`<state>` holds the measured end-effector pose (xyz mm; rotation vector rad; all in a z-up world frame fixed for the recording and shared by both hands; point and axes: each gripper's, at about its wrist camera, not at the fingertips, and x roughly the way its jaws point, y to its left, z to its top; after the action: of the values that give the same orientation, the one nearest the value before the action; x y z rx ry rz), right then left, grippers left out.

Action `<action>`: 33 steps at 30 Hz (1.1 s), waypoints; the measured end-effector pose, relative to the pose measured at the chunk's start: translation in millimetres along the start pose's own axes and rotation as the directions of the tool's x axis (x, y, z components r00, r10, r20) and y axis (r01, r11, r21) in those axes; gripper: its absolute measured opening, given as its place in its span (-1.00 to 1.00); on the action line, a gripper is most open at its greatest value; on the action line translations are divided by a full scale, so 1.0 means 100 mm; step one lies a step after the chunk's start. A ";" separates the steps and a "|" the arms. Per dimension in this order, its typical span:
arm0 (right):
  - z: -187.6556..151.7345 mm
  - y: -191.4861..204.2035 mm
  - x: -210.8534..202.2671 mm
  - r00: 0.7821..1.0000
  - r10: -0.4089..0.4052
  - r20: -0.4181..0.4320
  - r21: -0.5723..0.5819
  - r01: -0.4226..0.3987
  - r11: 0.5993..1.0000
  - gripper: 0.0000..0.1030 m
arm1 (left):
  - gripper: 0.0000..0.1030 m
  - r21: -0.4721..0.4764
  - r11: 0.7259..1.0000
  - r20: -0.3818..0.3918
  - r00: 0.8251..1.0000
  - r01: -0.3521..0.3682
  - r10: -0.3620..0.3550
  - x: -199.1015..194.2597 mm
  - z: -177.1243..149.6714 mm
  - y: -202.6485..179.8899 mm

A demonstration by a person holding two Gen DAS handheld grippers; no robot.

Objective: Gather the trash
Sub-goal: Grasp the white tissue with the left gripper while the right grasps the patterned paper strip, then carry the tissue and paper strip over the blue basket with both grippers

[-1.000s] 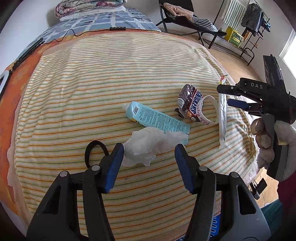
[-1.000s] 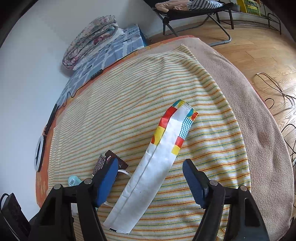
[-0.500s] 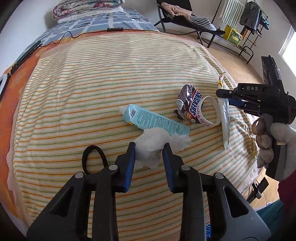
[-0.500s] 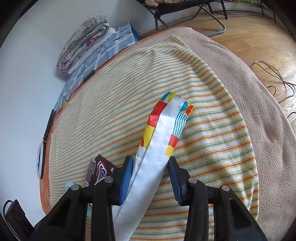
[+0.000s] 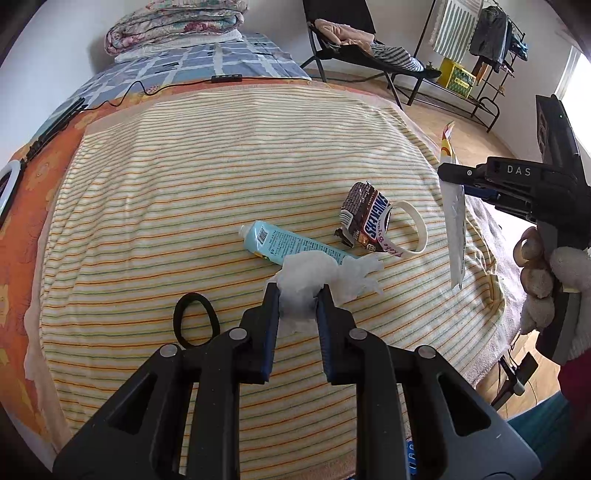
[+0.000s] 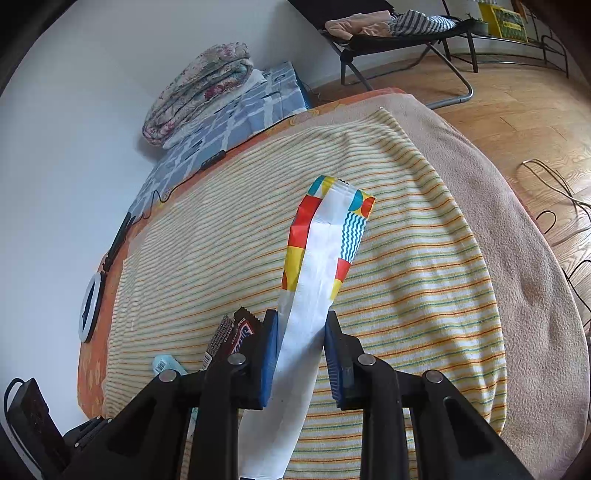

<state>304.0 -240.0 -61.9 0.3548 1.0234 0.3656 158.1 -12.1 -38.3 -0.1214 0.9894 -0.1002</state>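
In the left wrist view my left gripper (image 5: 297, 291) is closing its jaws, and the pads press on a crumpled white tissue (image 5: 314, 269) that lies on the striped bed cover (image 5: 184, 184). Behind the tissue lie a light blue tube (image 5: 273, 242), a brown Snickers wrapper (image 5: 365, 218) and a white wristband (image 5: 417, 229). My right gripper (image 6: 301, 317) is also closing, pinching a long white wrapper (image 6: 325, 243) with a colourful end. From the left wrist, that wrapper (image 5: 456, 229) hangs lifted off the cover from the right gripper (image 5: 454, 181).
A black hair tie (image 5: 195, 319) lies left of my left gripper. A folded quilt (image 5: 173, 29) sits at the bed's far end, with a cable and black remote (image 5: 225, 78) near it. A folding chair (image 5: 354, 40), a clothes rack (image 5: 480, 44) and floor cables (image 6: 554, 192) stand beyond the bed's right edge.
Both grippers closed from wide open onto their items: the left onto the tissue, the right onto the long wrapper. The wrapper's near part has lifted off the cover.
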 end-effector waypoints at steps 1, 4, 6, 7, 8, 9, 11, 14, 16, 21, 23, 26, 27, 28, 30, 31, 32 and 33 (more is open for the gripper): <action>-0.01 0.02 -0.05 1.000 0.002 0.011 -0.011 -0.002 1.000 -0.54 | -0.64 0.001 1.000 0.006 1.000 0.002 -0.002 -0.03 0.00 0.00; -0.04 0.11 -0.20 0.999 -0.008 0.048 -0.059 0.011 0.998 -0.54 | -0.64 0.008 1.000 0.020 1.000 0.009 -0.009 -0.14 -0.04 -0.02; -0.07 0.18 -0.29 0.998 -0.014 0.067 -0.098 0.020 0.995 -0.54 | -0.64 0.014 1.000 0.028 1.000 0.009 -0.009 -0.20 -0.05 -0.03; -0.09 0.22 -0.33 0.997 -0.012 0.073 -0.114 0.021 0.993 -0.54 | -0.64 0.014 1.000 0.030 0.999 0.013 -0.014 -0.23 -0.07 -0.04; -0.13 0.25 -0.39 0.997 -0.009 0.079 -0.129 0.020 0.991 -0.54 | -0.64 0.015 1.000 0.032 0.999 0.019 -0.019 -0.26 -0.08 -0.04; -0.16 0.28 -0.43 0.997 -0.006 0.082 -0.143 0.018 0.990 -0.54 | -0.64 0.017 1.000 0.034 0.999 0.024 -0.024 -0.30 -0.10 -0.05; -0.25 0.35 -0.51 0.997 0.002 0.083 -0.171 0.012 0.985 -0.54 | -0.64 0.024 0.999 0.041 0.999 0.032 -0.033 -0.37 -0.14 -0.08; -0.40 0.46 -0.62 0.997 0.021 0.075 -0.211 -0.004 0.978 -0.54 | -0.64 0.042 0.999 0.055 0.998 0.035 -0.037 -0.49 -0.22 -0.14; -0.51 0.54 -0.68 0.997 0.031 0.068 -0.241 -0.014 0.970 -0.54 | -0.64 0.053 0.998 0.060 0.997 0.040 -0.043 -0.57 -0.27 -0.17; -0.84 0.75 -0.83 0.997 0.042 0.059 -0.333 -0.020 0.943 -0.54 | -0.64 0.095 0.995 0.064 0.997 0.041 -0.048 -0.73 -0.47 -0.28; -0.99 0.80 -0.90 0.997 0.040 0.061 -0.369 -0.015 0.929 -0.54 | -0.64 0.100 0.994 0.060 0.997 0.042 -0.048 -0.79 -0.57 -0.30; -1.20 0.86 -0.99 0.998 0.041 0.057 -0.405 -0.014 0.914 -0.54 | -0.64 0.102 0.994 0.055 0.997 0.047 -0.053 -0.88 -0.73 -0.31; -1.27 0.87 -1.02 0.998 0.043 0.052 -0.413 -0.018 0.910 -0.54 | -0.64 0.102 0.994 0.052 0.997 0.048 -0.054 -0.91 -0.77 -0.30; -1.33 0.88 -1.03 0.998 0.048 0.044 -0.420 -0.025 0.907 -0.54 | -0.64 0.102 0.994 0.050 0.997 0.048 -0.053 -0.93 -0.82 -0.30; -1.46 0.91 -1.07 0.998 0.052 0.030 -0.436 -0.034 0.899 -0.54 | -0.64 0.100 0.994 0.043 0.998 0.048 -0.052 -0.97 -0.92 -0.30; -1.52 0.92 -1.08 0.998 0.050 0.025 -0.446 -0.034 0.894 -0.54 | -0.64 0.099 0.994 0.039 0.998 0.047 -0.051 -0.98 -0.97 -0.29; -1.58 0.94 -1.09 0.999 0.049 0.020 -0.456 -0.035 0.889 -0.54 | -0.64 0.097 0.994 0.033 0.998 0.045 -0.049 -0.98 -1.02 -0.29; -1.64 0.95 -1.10 0.999 0.049 0.015 -0.464 -0.036 0.885 -0.54 | -0.64 0.095 0.994 0.028 0.998 0.045 -0.047 -0.99 -1.07 -0.28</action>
<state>96.8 -187.6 -13.7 -0.0522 0.8692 0.6293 13.9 -32.6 -10.6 -0.0589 0.9506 -0.1867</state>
